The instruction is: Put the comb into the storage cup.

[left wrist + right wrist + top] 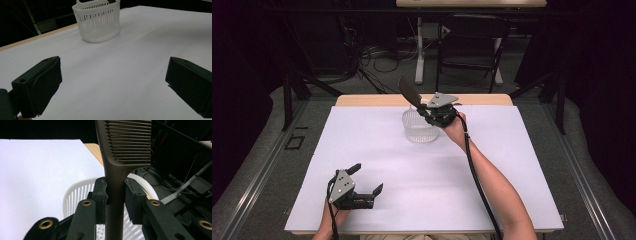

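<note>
Fingers: left gripper [366, 179], near edge of the table, jaws wide apart with nothing between them; in the left gripper view the two black pads [40, 85] stand at either side with bare white surface between. Held by the person's left hand [332, 220], low over the sheet.

Sheet [422, 190]: white, covering most of the tabletop; a strip of light wood [362, 100] shows along the far edge.

Right gripper [424, 112]: farther back, raised over the basket, held by the right hand [457, 127], forearm reaching in from the bottom right. Jaws clamped on the handle of a brown comb [120, 160]; the right gripper view shows both pads pressed against the handle, teeth above the grip. In the high view the comb [408, 90] slants up and to the left, away from the gripper.

Basket [418, 127]: white, slotted plastic, standing upright on the sheet near the far edge, directly below the right gripper; seen beyond the open jaws in the left gripper view [96, 22].

Beyond the table: dark floor with cables [377, 55] and a chair [472, 45].
</note>
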